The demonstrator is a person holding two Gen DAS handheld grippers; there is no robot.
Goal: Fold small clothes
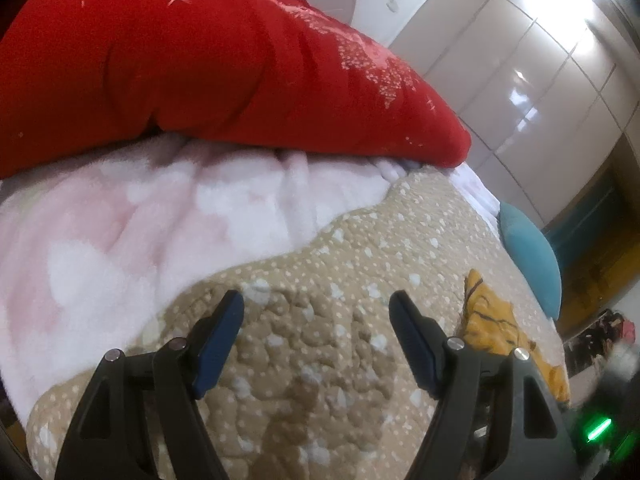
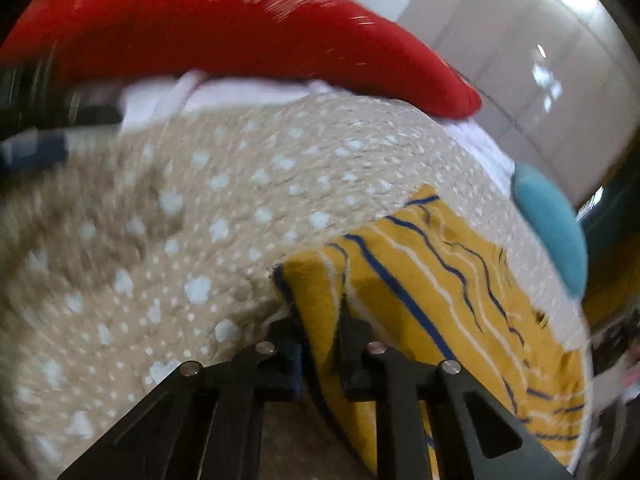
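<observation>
Right wrist view showed the bed [image 2: 168,216] first, its beige dotted quilt filling most of the frame, with a red duvet [image 2: 224,28] heaped along the far side over a white-and-pink blanket [image 1: 132,232]. Pale glossy wardrobe doors [image 1: 532,64] stood beyond the bed, and a teal cushion [image 2: 556,224] lay at its right edge. The picture was smeared, so I judged the arm was moving.

On the quilt to the right lay the shirt [image 2: 452,288], a small mustard garment with navy and white stripes, rumpled, one edge lifted off the bed. The right gripper [image 2: 320,320] had its fingers clamped on that near edge, cloth pinched between them. The left gripper [image 1: 316,320] hung over bare quilt with its fingers spread wide and nothing between them, the shirt [image 1: 496,320] just off to its right.

To my eye the step in hand was laying the shirt out before the first fold. Doing it well would mean lifting the pinched edge only enough to clear the quilt, since the quilting is bumpy and would likely drag the cloth into creases. The free fingers would do best to take the opposite corner of the same edge, so the cloth is drawn taut between the two and set down flat, stripes straight, well away from the blanket.
</observation>
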